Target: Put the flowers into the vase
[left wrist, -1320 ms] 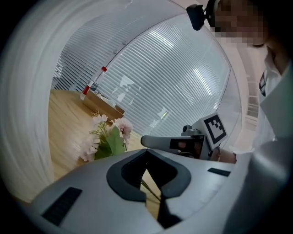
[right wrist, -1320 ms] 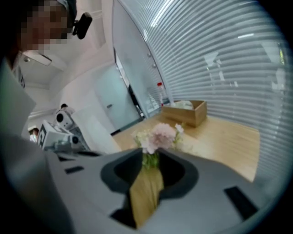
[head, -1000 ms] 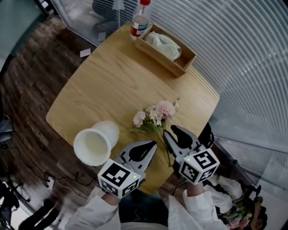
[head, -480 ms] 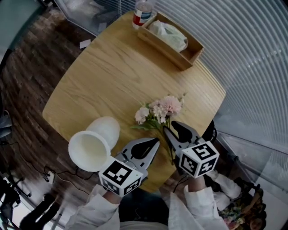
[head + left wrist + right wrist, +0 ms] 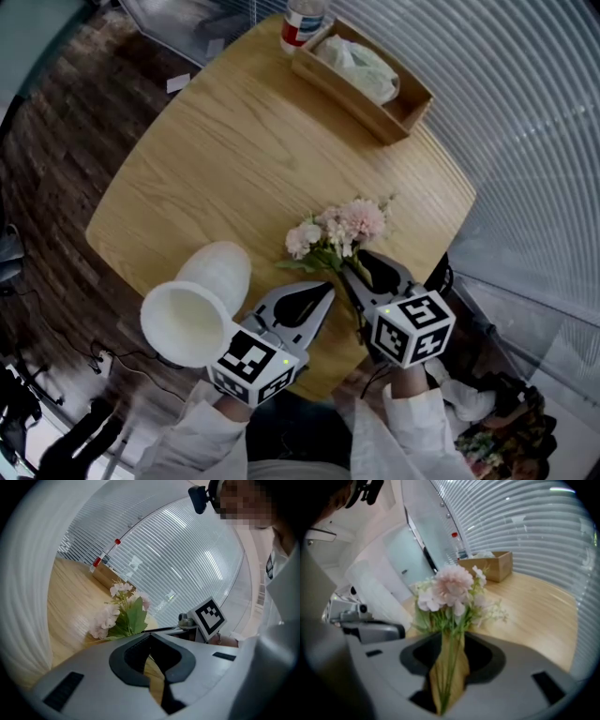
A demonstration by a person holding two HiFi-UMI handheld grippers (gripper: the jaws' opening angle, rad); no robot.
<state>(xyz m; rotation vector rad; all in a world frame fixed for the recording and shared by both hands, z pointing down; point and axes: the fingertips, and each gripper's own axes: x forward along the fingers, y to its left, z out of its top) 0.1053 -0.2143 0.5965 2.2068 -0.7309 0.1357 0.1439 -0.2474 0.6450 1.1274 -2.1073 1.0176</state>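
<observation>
A small bunch of pink and white flowers (image 5: pixel 337 230) lies on the round wooden table (image 5: pixel 234 150) near its front edge. My right gripper (image 5: pixel 362 270) is tilted down over the green stems. Its jaws are opening, and the stems run between them with table showing on both sides (image 5: pixel 450 637). The blooms (image 5: pixel 450 588) stand just past the fingertips. The white vase (image 5: pixel 192 314) stands by the table's edge, left of my left gripper (image 5: pixel 323 291). Its wall (image 5: pixel 28 597) fills the left of the left gripper view. The left jaws meet at their tips (image 5: pixel 150 634) with nothing between them.
A wooden box (image 5: pixel 370 80) holding a crumpled bag sits at the table's far side, with a red-labelled bottle (image 5: pixel 302 23) beside it. A ribbed glass wall (image 5: pixel 525 141) runs along the right. Dark wood floor with cables (image 5: pixel 56 309) lies to the left.
My right gripper has come down over the flower stems and its jaws have spread wider. The left gripper and the vase have stayed in place.
</observation>
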